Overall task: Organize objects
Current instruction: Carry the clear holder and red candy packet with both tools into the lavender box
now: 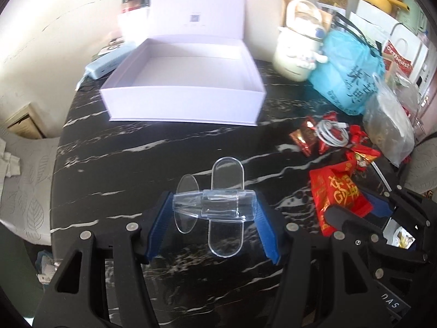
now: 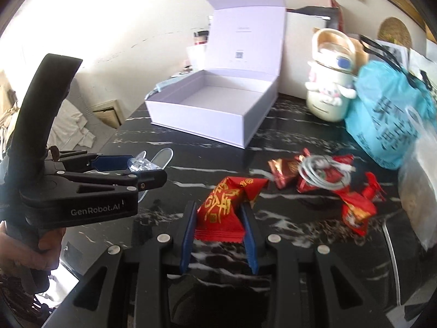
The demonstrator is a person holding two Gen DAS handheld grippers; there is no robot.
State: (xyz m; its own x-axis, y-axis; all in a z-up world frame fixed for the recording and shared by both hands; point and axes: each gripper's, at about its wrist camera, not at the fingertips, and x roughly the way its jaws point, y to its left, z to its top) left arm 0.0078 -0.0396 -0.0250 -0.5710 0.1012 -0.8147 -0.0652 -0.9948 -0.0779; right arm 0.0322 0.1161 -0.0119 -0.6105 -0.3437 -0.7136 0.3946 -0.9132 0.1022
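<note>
My left gripper is shut on a clear plastic piece with flat oval plates, held above the black marble table. The same clear plastic piece shows in the right wrist view, in the left gripper at the left. My right gripper is shut on a red snack packet with gold print; that red packet also appears at the right of the left wrist view. An open white box with its lid raised stands empty at the back; in the right wrist view the box is ahead and left.
Several red candy packets and a coiled white cable lie at the right. Behind them stand a cream jar with a plush toy, a blue bag and a clear plastic bag. A hand holds the left gripper's handle.
</note>
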